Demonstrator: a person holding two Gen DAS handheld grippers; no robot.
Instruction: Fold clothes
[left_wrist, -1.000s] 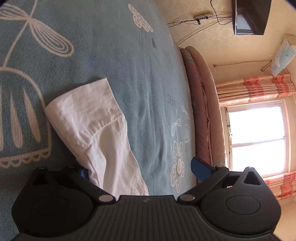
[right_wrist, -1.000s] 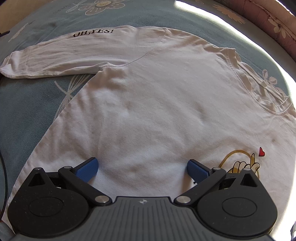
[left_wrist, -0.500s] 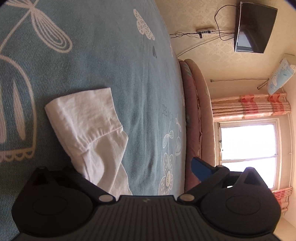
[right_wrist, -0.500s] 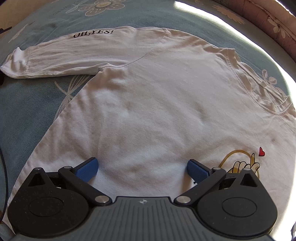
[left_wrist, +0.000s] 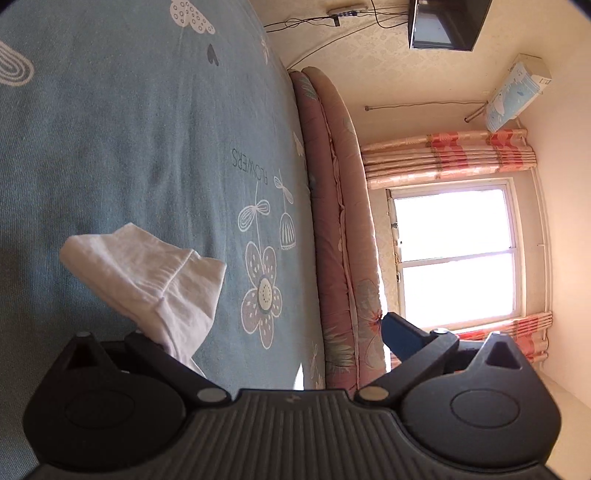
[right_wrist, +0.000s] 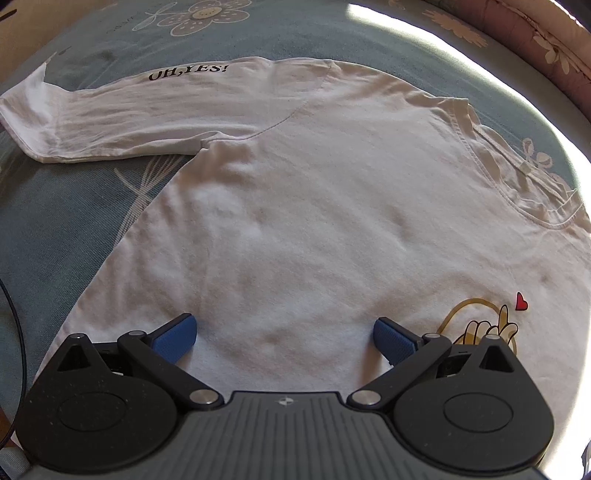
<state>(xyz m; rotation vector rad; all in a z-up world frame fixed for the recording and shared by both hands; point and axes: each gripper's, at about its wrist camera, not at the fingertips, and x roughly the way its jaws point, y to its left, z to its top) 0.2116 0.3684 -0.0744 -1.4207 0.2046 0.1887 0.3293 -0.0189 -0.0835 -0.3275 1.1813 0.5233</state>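
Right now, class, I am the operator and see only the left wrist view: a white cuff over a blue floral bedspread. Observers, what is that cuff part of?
Observer: A white long-sleeved shirt, spread flat on the bedspread.
Operator: Does the sleeve carry any marking?
Observer: Yes, black lettering reading "UH,YES!".
Operator: Where is the right gripper?
Observer: The right gripper is open over the shirt's body, beside a finger-heart print.
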